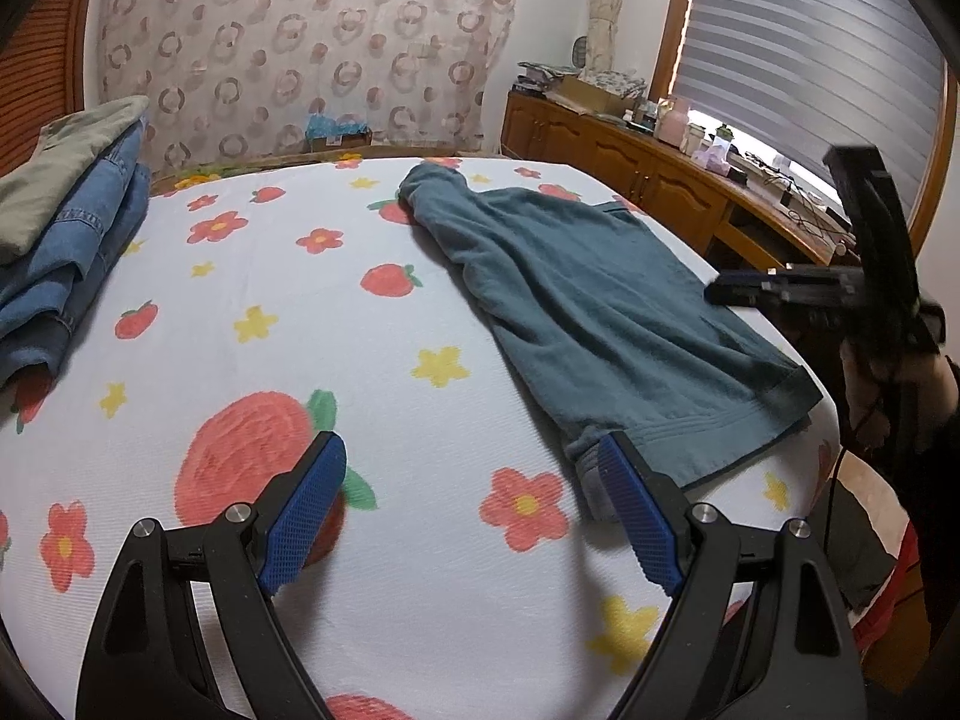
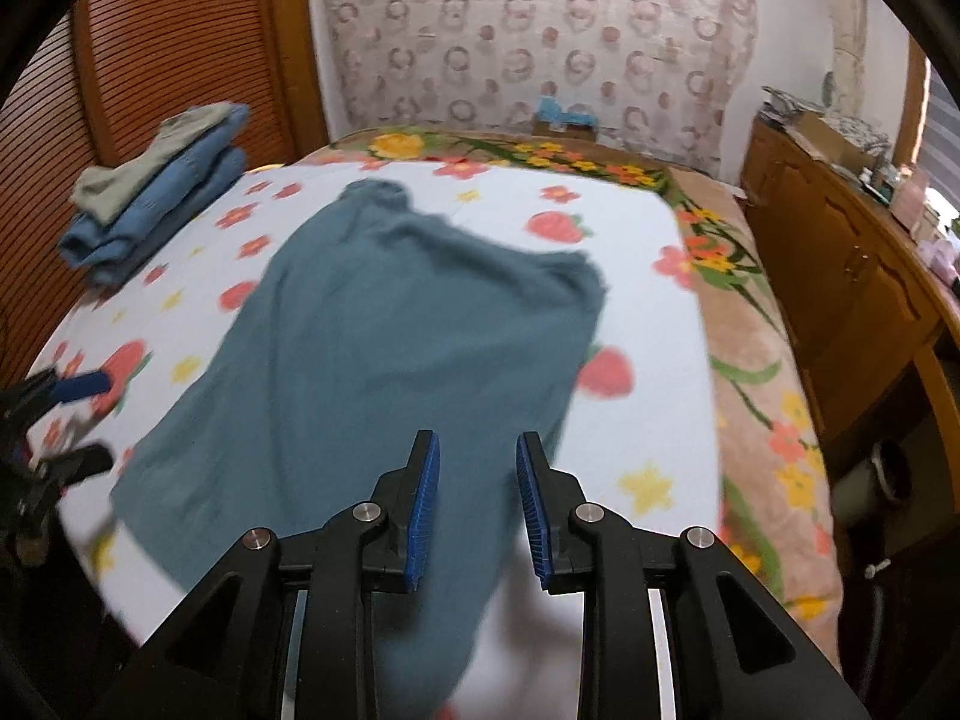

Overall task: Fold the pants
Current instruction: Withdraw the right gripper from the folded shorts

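Observation:
Teal-blue pants point(image 1: 594, 312) lie spread on the flowered white sheet point(image 1: 336, 324) of a bed; in the right wrist view the pants point(image 2: 384, 348) fill the middle. My left gripper point(image 1: 474, 456) is open and empty above the sheet, its right finger beside the pants' near corner. My right gripper point(image 2: 477, 450) is open, hovering over the pants' near edge with nothing between its pads. The right gripper also shows in the left wrist view point(image 1: 780, 291) at the bed's right edge, and the left gripper shows blurred in the right wrist view point(image 2: 72, 414) at far left.
A stack of folded clothes, denim with an olive piece on top point(image 1: 66, 228), sits at the bed's far left corner point(image 2: 162, 186). A wooden cabinet with clutter point(image 1: 636, 162) runs along the right. A patterned curtain point(image 1: 300, 42) hangs behind the bed.

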Demonstrator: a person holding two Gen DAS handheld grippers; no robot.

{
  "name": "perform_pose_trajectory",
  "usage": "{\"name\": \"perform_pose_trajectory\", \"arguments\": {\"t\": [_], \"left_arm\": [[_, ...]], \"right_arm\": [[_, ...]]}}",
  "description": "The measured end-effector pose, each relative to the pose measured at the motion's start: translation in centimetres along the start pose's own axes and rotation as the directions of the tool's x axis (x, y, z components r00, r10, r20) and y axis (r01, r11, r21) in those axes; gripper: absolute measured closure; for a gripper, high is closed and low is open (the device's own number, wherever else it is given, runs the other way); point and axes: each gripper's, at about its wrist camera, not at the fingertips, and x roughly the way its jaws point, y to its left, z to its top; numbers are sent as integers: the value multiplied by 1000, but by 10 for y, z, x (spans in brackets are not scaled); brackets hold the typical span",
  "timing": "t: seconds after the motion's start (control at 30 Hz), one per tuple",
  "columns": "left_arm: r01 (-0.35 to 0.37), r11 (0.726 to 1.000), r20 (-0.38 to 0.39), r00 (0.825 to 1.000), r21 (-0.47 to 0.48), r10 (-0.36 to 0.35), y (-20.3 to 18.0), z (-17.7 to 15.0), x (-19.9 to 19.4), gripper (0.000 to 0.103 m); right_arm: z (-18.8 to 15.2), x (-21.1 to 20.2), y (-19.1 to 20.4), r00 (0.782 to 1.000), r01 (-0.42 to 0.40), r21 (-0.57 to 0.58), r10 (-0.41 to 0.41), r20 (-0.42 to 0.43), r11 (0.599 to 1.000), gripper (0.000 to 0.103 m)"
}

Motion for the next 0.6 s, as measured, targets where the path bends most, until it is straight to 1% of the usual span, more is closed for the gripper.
{"name": "perform_pose_trajectory", "arguments": {"t": [0.17,0.23,0.4,0.5,0.6], "left_arm": [[5,1000,4,1000,7,-5,-3,0,-3,16],[9,1000,4,1000,12,-9,-5,1,-5,16],[26,999,6,1000,34,-26,-11,1,-7,16],[30,998,12,999,47,-31,-15,2,-10,17],[44,998,15,999,54,-45,-17,4,-12,22]], "right_arm": [[-15,1,7,1000,-13,-1,13,-9,1000,75],[-21,6,10,1000,2,-13,-2,-18,1000,73],[-27,5,14,999,11,-21,-10,31,1000,62],[-32,6,18,998,18,-16,-17,55,1000,61],[-33,7,18,998,15,-6,-14,59,1000,61]]}}
